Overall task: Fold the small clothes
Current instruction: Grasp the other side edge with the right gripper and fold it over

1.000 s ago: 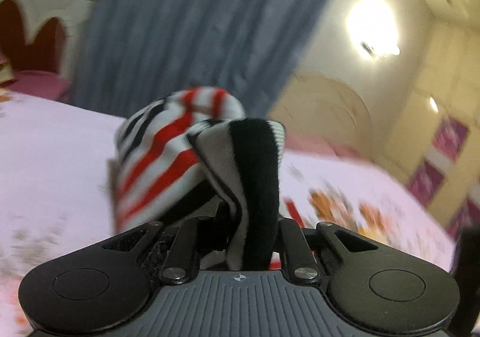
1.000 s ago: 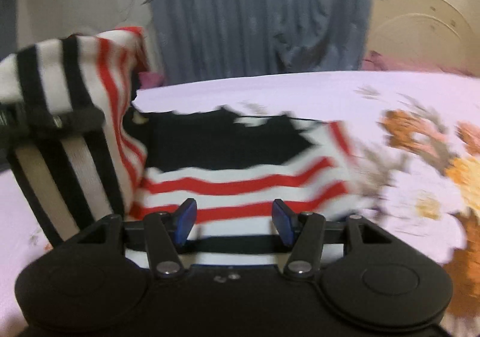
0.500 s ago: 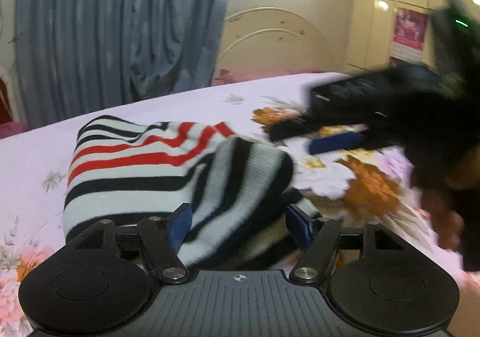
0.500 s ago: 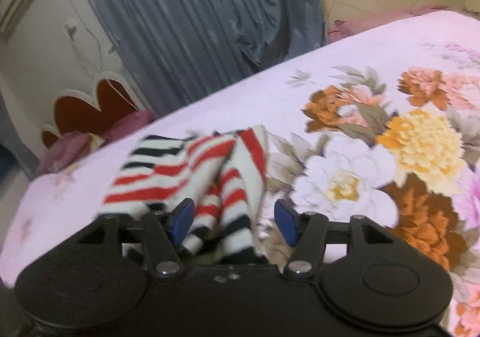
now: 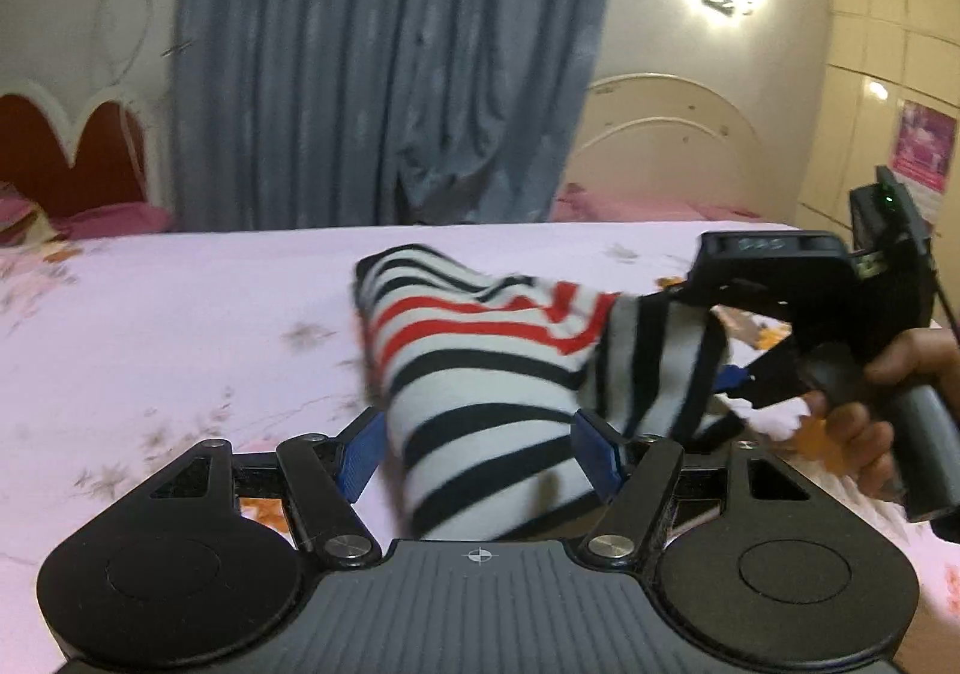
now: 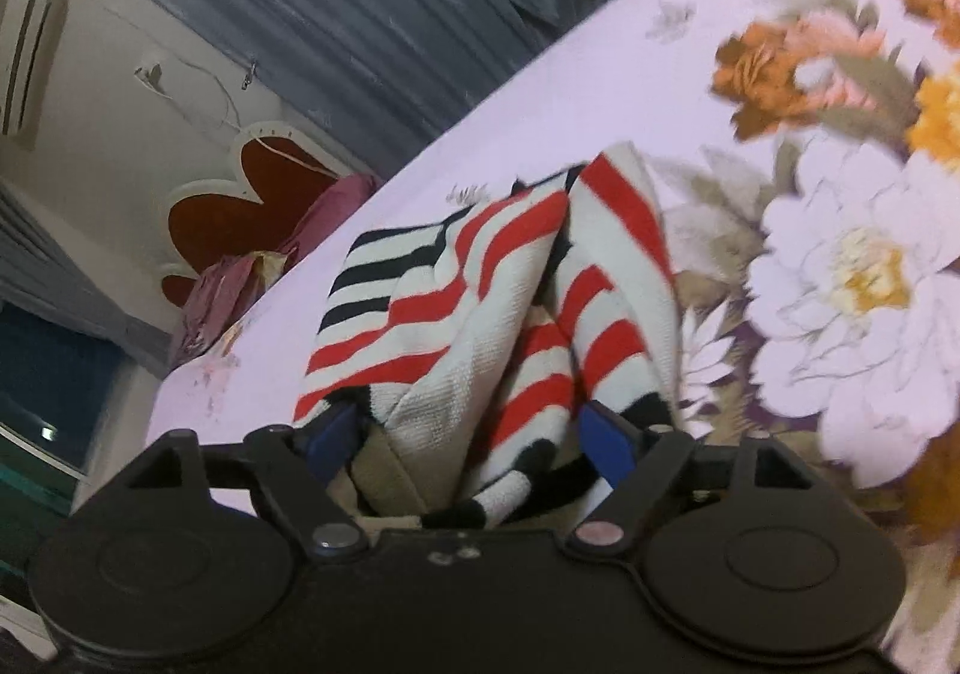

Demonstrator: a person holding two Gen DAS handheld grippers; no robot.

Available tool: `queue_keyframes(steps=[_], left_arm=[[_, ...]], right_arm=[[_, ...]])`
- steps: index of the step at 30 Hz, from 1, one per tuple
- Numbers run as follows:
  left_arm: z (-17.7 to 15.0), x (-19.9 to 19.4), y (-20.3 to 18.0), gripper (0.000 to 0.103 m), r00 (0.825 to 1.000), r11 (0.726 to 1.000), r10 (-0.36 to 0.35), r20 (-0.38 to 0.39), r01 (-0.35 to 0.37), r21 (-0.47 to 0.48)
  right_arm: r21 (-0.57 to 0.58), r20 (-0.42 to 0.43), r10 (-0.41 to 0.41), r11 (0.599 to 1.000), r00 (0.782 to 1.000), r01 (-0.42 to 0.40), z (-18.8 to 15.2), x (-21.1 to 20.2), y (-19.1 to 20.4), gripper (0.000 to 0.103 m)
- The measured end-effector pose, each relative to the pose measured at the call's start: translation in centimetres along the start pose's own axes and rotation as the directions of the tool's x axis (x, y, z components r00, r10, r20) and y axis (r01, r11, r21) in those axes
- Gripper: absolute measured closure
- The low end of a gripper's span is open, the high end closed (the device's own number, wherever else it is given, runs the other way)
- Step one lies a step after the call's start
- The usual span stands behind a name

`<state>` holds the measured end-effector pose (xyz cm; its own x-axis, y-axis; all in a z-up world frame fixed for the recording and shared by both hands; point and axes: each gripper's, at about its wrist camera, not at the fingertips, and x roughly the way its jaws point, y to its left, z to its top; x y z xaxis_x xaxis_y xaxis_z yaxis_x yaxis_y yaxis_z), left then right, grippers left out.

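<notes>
Lying in a loose bundle on the bed (image 5: 180, 326), the striped top (image 5: 492, 368) is sitting between both sets of jaws. The left gripper (image 5: 477, 449) is standing wide around the top, pads off the cloth. The right gripper (image 6: 468, 434) is opening, cloth bunched between its jaws but not pinched. Judging from the slack heap, the fold is risking springing apart, or cloth is snagging on a pad as either pulls away. Both are pointing downward; the right one is rolled sideways, a hand (image 5: 882, 410) gripping its handle.
</notes>
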<state>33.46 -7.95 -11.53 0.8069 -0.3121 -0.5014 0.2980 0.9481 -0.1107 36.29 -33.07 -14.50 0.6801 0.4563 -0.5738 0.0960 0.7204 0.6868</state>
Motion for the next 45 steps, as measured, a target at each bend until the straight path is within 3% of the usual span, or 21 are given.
queue_keyframes(steps=[5, 10, 15, 21, 25, 28, 31, 37, 40, 42, 45], left_arm=[[-0.4, 1.3, 0.2, 0.036, 1.0, 1.0, 0.004, -0.002, -0.004, -0.023], [0.0, 3.8, -1.0, 0.036, 0.999, 0.997, -0.05, -0.01, 0.049, -0.052], [-1.0, 6.1, -4.3, 0.036, 0.992, 0.995, -0.083, -0.099, 0.087, 0.042], [-2.0, 6.3, -4.9, 0.036, 0.988, 0.989, -0.092, -0.123, 0.105, 0.103], [-2.0, 6.1, -4.5, 0.036, 0.988, 0.99, -0.107, -0.113, 0.116, 0.084], [-1.7, 5.6, -3.8, 0.036, 0.988, 0.99, -0.115, -0.102, 0.122, 0.067], [-1.1, 4.9, -2.8, 0.036, 0.993, 0.995, -0.093, -0.068, 0.095, 0.032], [0.4, 4.9, -0.5, 0.035, 0.997, 0.995, -0.07, -0.022, 0.068, -0.067], [0.4, 6.0, -0.4, 0.036, 0.996, 0.993, -0.082, -0.04, 0.078, -0.084], [-0.1, 7.2, -0.6, 0.035, 0.992, 0.993, -0.095, -0.084, 0.088, -0.084], [-1.0, 8.6, -1.2, 0.035, 0.987, 0.996, -0.082, -0.135, 0.075, -0.057]], right_arm=[[0.026, -0.01, 0.012, 1.0, 1.0, -0.012, 0.3, -0.8, -0.7, 0.023], [0.035, -0.001, -0.01, 0.999, 1.0, 0.01, 0.6, -1.7, -1.7, 0.023], [-0.023, -0.005, -0.013, 1.0, 1.0, 0.013, 0.9, -0.2, -0.3, 0.022], [0.003, 0.017, 0.002, 1.0, 1.0, -0.002, 1.0, -1.3, -1.0, 0.021], [-0.03, -0.031, -0.035, 0.999, 0.999, 0.034, 0.8, 0.9, -0.6, 0.034], [-0.094, -0.022, -0.099, 0.991, 0.995, 0.096, 0.6, 2.4, 0.5, 0.071], [-0.166, 0.007, -0.117, 0.979, 0.993, 0.117, 0.2, 2.1, 1.1, 0.085], [-0.371, 0.173, -0.161, 0.903, 0.972, 0.215, -0.2, -1.2, 3.4, 0.087], [-0.351, 0.153, -0.203, 0.904, 0.967, 0.245, 0.3, -1.2, 1.4, 0.087], [-0.35, 0.094, -0.223, 0.905, 0.97, 0.241, 0.3, 0.1, 0.2, 0.086], [-0.311, 0.109, -0.218, 0.919, 0.97, 0.241, 0.3, 0.1, -0.5, 0.078]])
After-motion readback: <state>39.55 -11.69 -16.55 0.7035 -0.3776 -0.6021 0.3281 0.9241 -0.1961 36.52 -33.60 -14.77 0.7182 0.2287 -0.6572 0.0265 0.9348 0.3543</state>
